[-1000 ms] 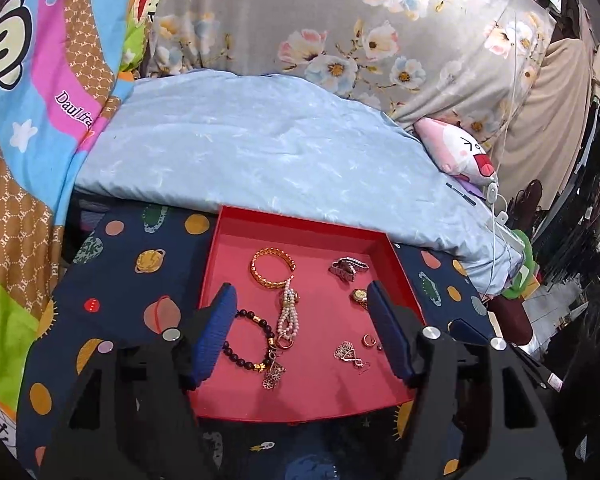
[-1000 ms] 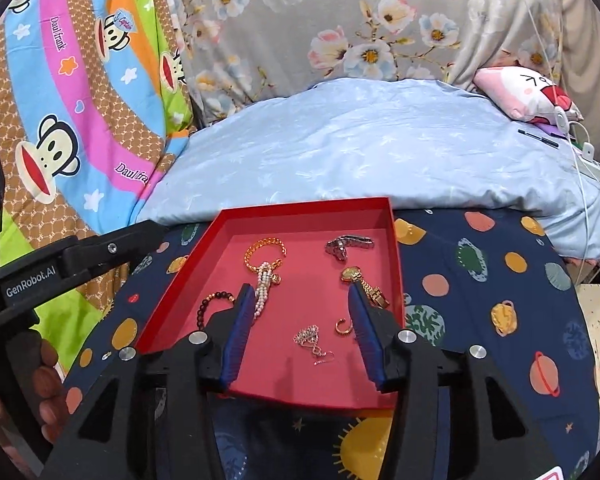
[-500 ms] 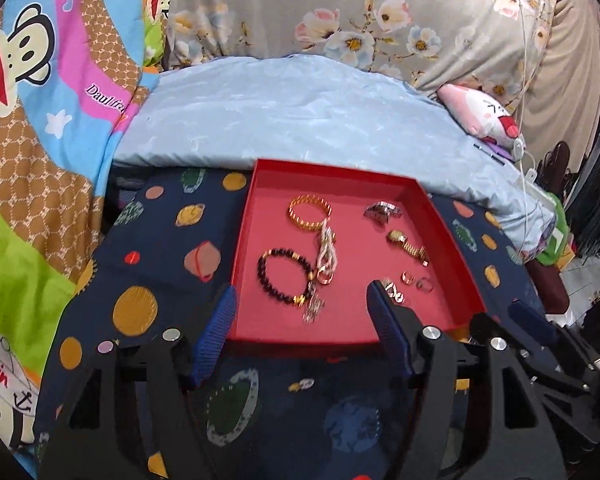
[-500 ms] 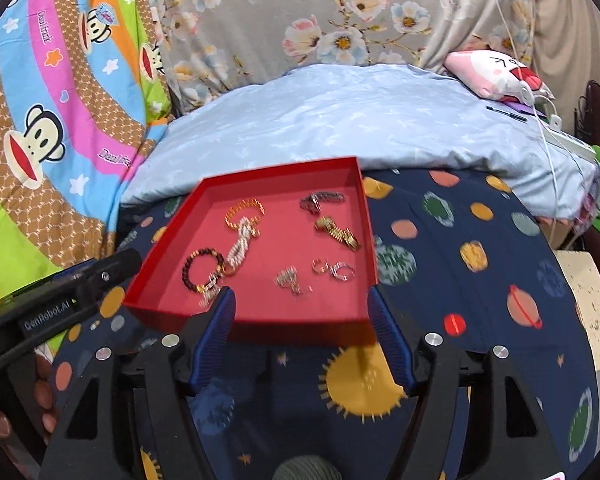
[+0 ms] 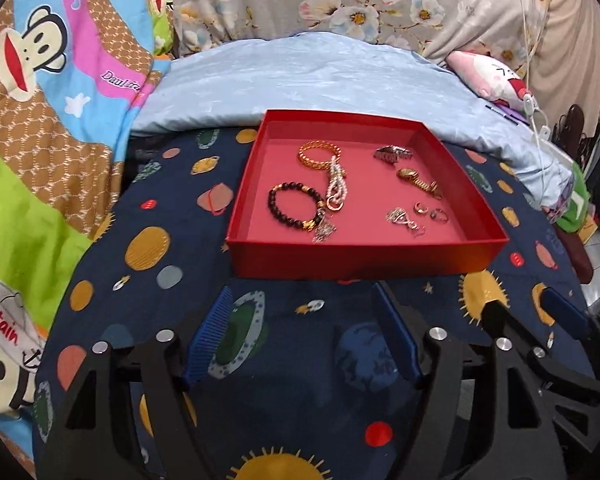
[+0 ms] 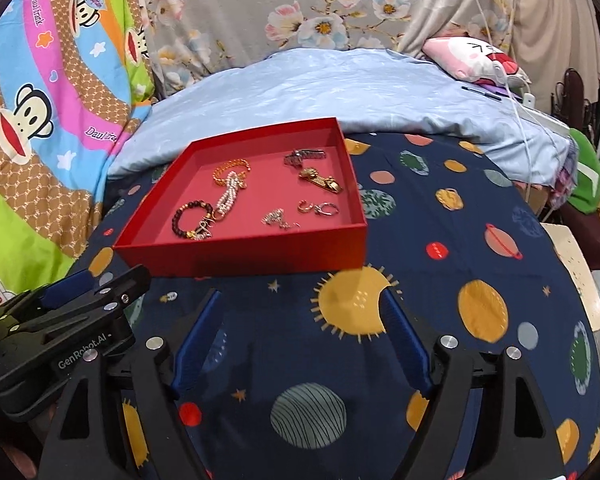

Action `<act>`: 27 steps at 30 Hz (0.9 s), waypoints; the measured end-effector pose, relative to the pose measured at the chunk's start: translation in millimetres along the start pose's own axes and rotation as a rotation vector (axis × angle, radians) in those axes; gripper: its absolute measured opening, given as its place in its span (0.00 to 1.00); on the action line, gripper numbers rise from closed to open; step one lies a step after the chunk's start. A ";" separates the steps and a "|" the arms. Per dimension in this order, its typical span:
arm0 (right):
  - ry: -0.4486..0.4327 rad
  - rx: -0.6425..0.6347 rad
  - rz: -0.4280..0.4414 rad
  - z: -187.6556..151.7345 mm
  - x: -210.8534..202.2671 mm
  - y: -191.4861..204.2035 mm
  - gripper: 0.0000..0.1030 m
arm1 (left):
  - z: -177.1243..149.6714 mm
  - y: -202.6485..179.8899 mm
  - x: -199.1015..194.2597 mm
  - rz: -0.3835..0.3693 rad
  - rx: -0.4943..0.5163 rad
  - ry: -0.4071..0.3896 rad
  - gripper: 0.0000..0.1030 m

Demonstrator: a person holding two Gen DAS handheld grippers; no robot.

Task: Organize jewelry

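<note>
A red tray lies on a navy planet-print cloth. Inside it are a black bead bracelet, a gold bangle, a pearl strand, a gold watch, a silver clip, a silver chain and two rings. My left gripper and right gripper hover over the cloth just short of the tray's near wall. Both jaws are opening with nothing between them.
The planet-print cloth spreads to the right of the tray. A light blue quilt lies behind it, a cartoon-monkey blanket to the left and a pink plush at the back right. In the right wrist view the left gripper's body sits at lower left.
Both grippers have drawn back from over the tray to the cloth in front of it. Their jaws stand wider, the right one most clearly. The jewelry has not moved.
</note>
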State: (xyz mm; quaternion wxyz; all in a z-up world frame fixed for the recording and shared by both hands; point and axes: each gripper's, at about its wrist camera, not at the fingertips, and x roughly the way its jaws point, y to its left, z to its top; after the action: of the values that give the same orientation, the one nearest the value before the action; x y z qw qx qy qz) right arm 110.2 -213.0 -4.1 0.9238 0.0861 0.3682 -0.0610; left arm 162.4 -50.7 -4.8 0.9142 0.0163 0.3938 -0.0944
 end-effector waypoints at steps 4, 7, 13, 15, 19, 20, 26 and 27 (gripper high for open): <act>-0.007 0.001 -0.025 -6.7 -8.5 0.6 0.80 | -6.4 1.1 -6.0 0.013 -0.005 0.002 0.70; -0.006 -0.007 -0.041 -10.9 -12.8 2.0 0.80 | -10.1 -0.7 -10.6 0.034 0.005 -0.001 0.70; 0.001 0.001 -0.043 -18.2 -20.8 2.7 0.80 | -17.0 -0.1 -20.4 0.052 0.017 -0.008 0.70; 0.000 -0.002 -0.046 -20.1 -23.2 3.9 0.80 | -19.0 0.7 -23.0 0.058 0.016 -0.008 0.70; 0.001 -0.006 -0.050 -22.5 -28.2 6.6 0.80 | -21.5 1.8 -27.9 0.064 0.013 -0.009 0.70; 0.001 -0.005 -0.050 -22.6 -28.7 6.7 0.80 | -22.1 1.9 -29.1 0.067 0.014 -0.010 0.70; -0.005 -0.003 -0.052 -24.6 -32.3 8.0 0.80 | -23.7 1.6 -37.1 0.088 0.025 -0.026 0.70; -0.006 -0.003 -0.053 -25.1 -33.4 8.5 0.80 | -24.0 1.5 -38.1 0.090 0.026 -0.028 0.70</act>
State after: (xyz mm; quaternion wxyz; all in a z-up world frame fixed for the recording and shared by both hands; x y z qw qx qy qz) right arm 70.8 -197.9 2.0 0.9230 0.0747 0.3677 -0.0850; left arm 119.9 -40.7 6.1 0.9226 0.0447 0.3786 -0.0586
